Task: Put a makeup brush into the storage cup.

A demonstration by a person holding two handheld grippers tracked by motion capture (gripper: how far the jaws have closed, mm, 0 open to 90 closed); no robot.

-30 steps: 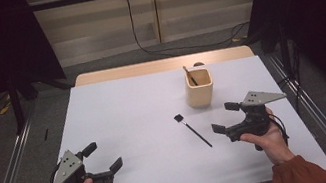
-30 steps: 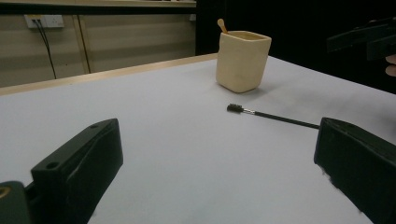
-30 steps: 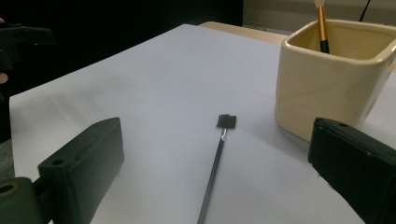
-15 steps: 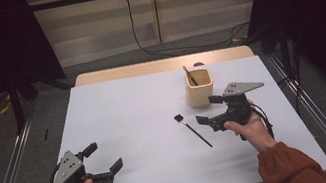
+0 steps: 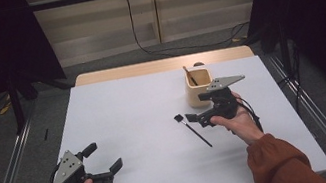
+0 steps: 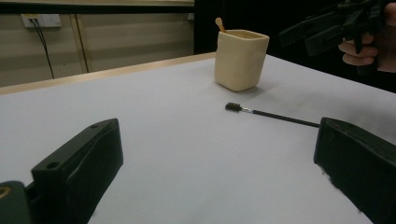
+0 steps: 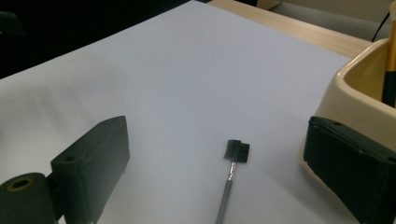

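Table (image 5: 118,109): flat matte white sheet over a pale wood top, whose bare edge shows as a strip along the far side.

Brush (image 5: 192,130): thin straight dark handle with a short metal neck and a small, blocky black head. It lies flat on the white surface, head pointing away from the person, just in front of the cup. In the right gripper view the brush (image 7: 232,175) lies between the two black jaws, untouched.

Cup (image 5: 199,87): cream, squarish with rounded corners, smooth glazed-looking walls, upright at the right rear of the table. Inside it, one slim stick (image 5: 189,75) with a tan tip leans against the rim and stands above it.

Right gripper (image 5: 194,115): hard matte black jaws, grey three-cornered plate on top; jaws spread wide, nothing between them but air, held above the brush and close beside the cup.

Left gripper (image 5: 104,159): same build, jaws spread apart, holding nothing, low at the near left corner, well apart from brush and cup.
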